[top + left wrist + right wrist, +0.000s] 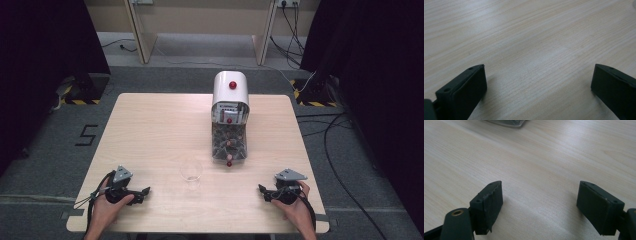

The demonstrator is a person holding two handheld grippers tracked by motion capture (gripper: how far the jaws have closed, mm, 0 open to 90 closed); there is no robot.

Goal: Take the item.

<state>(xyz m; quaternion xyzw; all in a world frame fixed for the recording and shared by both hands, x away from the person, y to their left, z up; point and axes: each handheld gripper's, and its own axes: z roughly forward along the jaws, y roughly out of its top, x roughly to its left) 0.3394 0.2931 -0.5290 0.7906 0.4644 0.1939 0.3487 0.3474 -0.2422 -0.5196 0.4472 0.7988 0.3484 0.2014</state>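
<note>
One dispenser (230, 117), one glass (191, 172), two hand-held grippers (145, 192) (261, 190)

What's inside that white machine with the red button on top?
Through the white machine's clear lower part you can see brownish and reddish bits, too small to name. The white cover hides the upper insides.

Pale wood counter (150, 135) lay before me. White dispenser (230, 95) with a red knob stood upright right of centre toward the far edge, its clear lower bin holding dark and reddish pieces. Clear glass (191, 172) stood near it, apart. Cables (340, 145) trailed across grey floor.
</note>
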